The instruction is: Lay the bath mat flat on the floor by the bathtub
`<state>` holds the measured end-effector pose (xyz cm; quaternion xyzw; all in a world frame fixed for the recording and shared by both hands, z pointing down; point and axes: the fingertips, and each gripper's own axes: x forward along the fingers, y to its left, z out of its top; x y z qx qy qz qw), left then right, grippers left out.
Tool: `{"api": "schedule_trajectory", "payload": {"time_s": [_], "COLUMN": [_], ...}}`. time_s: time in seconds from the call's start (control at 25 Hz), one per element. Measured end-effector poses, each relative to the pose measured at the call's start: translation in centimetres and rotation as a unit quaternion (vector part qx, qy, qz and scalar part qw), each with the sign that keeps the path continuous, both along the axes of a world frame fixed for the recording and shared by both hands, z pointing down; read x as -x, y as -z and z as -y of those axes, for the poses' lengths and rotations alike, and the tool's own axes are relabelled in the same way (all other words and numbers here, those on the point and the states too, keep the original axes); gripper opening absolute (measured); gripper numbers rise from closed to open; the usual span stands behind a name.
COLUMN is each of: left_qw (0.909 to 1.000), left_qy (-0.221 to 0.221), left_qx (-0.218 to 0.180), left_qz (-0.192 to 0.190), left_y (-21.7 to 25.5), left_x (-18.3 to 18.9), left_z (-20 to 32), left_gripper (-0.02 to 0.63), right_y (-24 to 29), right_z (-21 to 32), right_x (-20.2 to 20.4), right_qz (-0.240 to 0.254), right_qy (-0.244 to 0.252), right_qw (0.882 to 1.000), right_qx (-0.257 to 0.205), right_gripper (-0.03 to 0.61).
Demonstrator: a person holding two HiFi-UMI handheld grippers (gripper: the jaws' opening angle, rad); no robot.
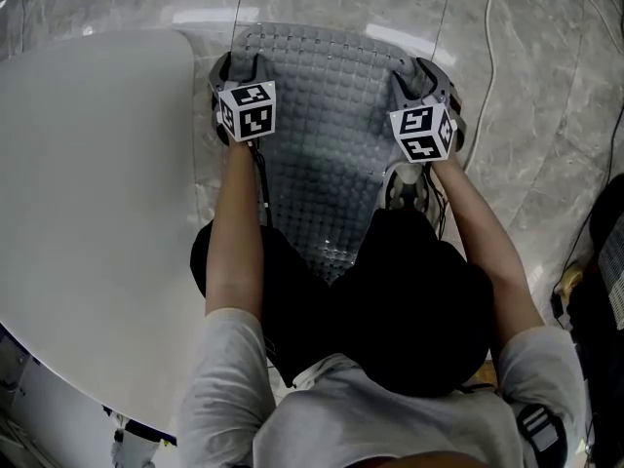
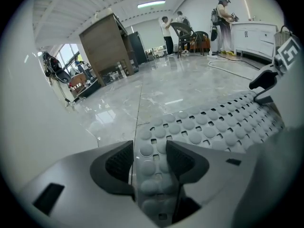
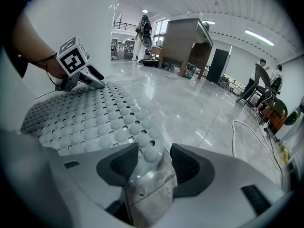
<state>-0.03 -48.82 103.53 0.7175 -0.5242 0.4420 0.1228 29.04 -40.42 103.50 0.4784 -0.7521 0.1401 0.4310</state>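
L gripper [image 2: 149, 150], R gripper [image 3: 154, 152]: jaws released over bumpy, perforated gray bath mat [image 1: 331, 144].

Grey bath mat [image 1: 331, 115], studded with round bumps and small square holes. Lies flat on the marble floor [image 1: 546, 135], left edge just beside the white bathtub [image 1: 88, 183].

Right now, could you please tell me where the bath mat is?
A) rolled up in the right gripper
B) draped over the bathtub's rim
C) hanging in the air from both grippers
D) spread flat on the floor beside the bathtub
D: the bath mat lies spread on the floor next to the bathtub, and the left gripper and right gripper have their jaws apart at its corners.
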Motion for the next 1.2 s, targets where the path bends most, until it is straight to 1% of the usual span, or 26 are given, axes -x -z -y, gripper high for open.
{"api": "schedule_trajectory", "payload": {"time_s": [0.2,0.32,0.4,0.44,0.48,0.56,0.64,0.68,0.72,0.8,0.88,0.96,1.04,1.12,1.2], "left_qw": [0.9999,0.9999,0.9997,0.9994,0.9989,0.9965,0.9933,0.9921,0.991,0.9881,0.9839,0.9794,0.9762,0.9753,0.9762], "left_qy": [0.002,-0.012,-0.021,-0.027,-0.038,-0.073,-0.102,-0.108,-0.108,-0.106,-0.114,-0.133,-0.15,-0.163,-0.17], "left_qx": [-0.006,-0.009,-0.001,0.0,-0.003,-0.013,-0.018,-0.019,-0.021,-0.035,-0.053,-0.063,-0.065,-0.055,-0.037], "left_qz": [-0.009,-0.004,-0.012,-0.02,-0.029,-0.04,-0.05,-0.061,-0.076,-0.105,-0.127,-0.138,-0.143,-0.139,-0.13], "left_y": [0.0,0.6,1.3,2.0,2.9,5.1,7.1,8.0,8.9,10.9,13.0,14.6,15.3,14.7,13.4], "left_x": [0.0,-0.2,-0.6,-1.0,-1.5,-2.6,-3.4,-3.6,-3.8,-4.1,-4.5,-5.0,-5.5,-5.7,-5.7], "left_z": [-0.2,-1.1,-2.1,-2.6,-3.0,-3.7,-4.7,-5.2,-5.5,-6.0,-6.5,-7.2,-7.8,-9.0,-10.4], "left_gripper": [0.201,0.201,0.201,0.201,0.201,0.201,0.201,0.198,0.17,0.078,0.034,0.021,0.014,0.012,0.012], "right_y": [0.1,0.3,1.3,2.4,3.7,6.7,9.4,10.6,11.8,13.7,15.5,17.1,18.0,17.4,16.6], "right_z": [0.0,0.1,-0.1,-0.3,-0.3,-0.6,-1.4,-1.8,-2.2,-3.1,-3.9,-4.2,-4.1,-4.5,-4.8], "right_x": [0.0,0.1,0.4,0.7,1.0,1.8,2.5,2.8,3.3,4.4,5.8,7.0,8.2,9.5,10.7], "right_qz": [-0.013,-0.028,-0.044,-0.047,-0.046,-0.038,-0.032,-0.03,-0.027,-0.013,0.015,0.047,0.073,0.089,0.104], "right_qy": [0.007,0.014,0.027,0.036,0.043,0.055,0.065,0.07,0.072,0.072,0.069,0.061,0.056,0.058,0.062], "right_qw": [1.0,0.999,0.999,0.998,0.997,0.996,0.993,0.992,0.991,0.989,0.988,0.986,0.985,0.985,0.985], "right_qx": [-0.008,-0.006,-0.011,-0.022,-0.036,-0.066,-0.089,-0.1,-0.109,-0.126,-0.138,-0.148,-0.148,-0.135,-0.121], "right_gripper": [0.212,0.212,0.21,0.206,0.198,0.179,0.133,0.102,0.064,0.025,0.02,0.018,0.017,0.015,0.014]}}
